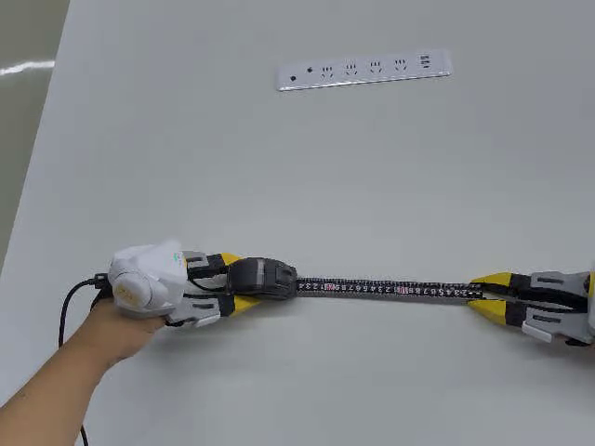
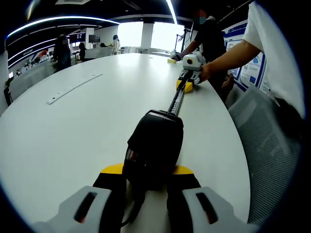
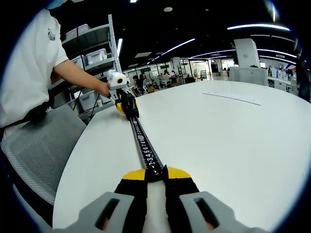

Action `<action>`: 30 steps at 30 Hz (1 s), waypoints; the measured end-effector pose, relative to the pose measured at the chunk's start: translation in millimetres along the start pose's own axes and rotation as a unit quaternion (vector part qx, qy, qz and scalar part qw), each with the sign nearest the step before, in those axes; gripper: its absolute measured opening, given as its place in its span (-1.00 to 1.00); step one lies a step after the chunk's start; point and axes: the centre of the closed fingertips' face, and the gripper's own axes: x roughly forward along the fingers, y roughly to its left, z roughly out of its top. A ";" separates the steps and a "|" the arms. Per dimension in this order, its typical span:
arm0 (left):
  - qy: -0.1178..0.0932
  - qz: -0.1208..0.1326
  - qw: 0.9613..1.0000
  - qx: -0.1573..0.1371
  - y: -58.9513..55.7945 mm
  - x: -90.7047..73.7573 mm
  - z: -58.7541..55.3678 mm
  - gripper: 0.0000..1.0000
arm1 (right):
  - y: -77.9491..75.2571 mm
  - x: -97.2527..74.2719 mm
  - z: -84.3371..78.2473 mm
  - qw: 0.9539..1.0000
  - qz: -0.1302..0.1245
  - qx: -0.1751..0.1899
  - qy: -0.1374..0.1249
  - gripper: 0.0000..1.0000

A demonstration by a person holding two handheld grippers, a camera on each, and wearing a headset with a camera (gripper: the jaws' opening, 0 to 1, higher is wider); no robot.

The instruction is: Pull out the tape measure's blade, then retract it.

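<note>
A dark grey tape measure case (image 1: pixel 262 277) lies on the white table, and my left gripper (image 1: pixel 232 282) is shut on it from the left. In the left gripper view the case (image 2: pixel 154 145) sits between the yellow-tipped jaws. The black blade (image 1: pixel 390 288) with white numbers runs out to the right along the table. My right gripper (image 1: pixel 483 295) is shut on the blade's end. In the right gripper view the blade (image 3: pixel 145 148) stretches away from the jaws toward the left gripper (image 3: pixel 127 108) and the case.
A white power strip (image 1: pixel 364 69) lies flat at the far side of the table (image 1: pixel 279 167). A black cable (image 1: pixel 70 307) trails from the left gripper over the near edge. A grey mesh chair (image 3: pixel 34 155) stands by the table's edge.
</note>
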 end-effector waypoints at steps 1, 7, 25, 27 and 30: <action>0.000 0.000 1.000 0.000 0.4 0.1 -0.4 -0.44 | 0.5 0.0 0.5 1.000 -0.001 -0.001 0.000 -0.77; 0.003 0.001 1.000 0.004 1.2 0.6 -1.5 -0.43 | 0.3 -0.2 1.2 1.000 -0.006 -0.008 0.000 -0.75; 0.010 0.007 1.000 0.006 1.5 1.2 -2.0 -0.42 | -7.3 -2.9 1.3 0.999 -0.038 -0.004 0.000 -0.74; 0.010 0.006 1.000 0.006 1.5 0.8 -2.1 -0.42 | -7.2 -2.8 1.4 0.999 -0.038 -0.005 -0.001 -0.74; 0.010 0.007 1.000 0.007 1.5 0.7 -1.9 -0.42 | -7.1 -2.7 1.5 0.999 -0.039 -0.005 0.000 -0.74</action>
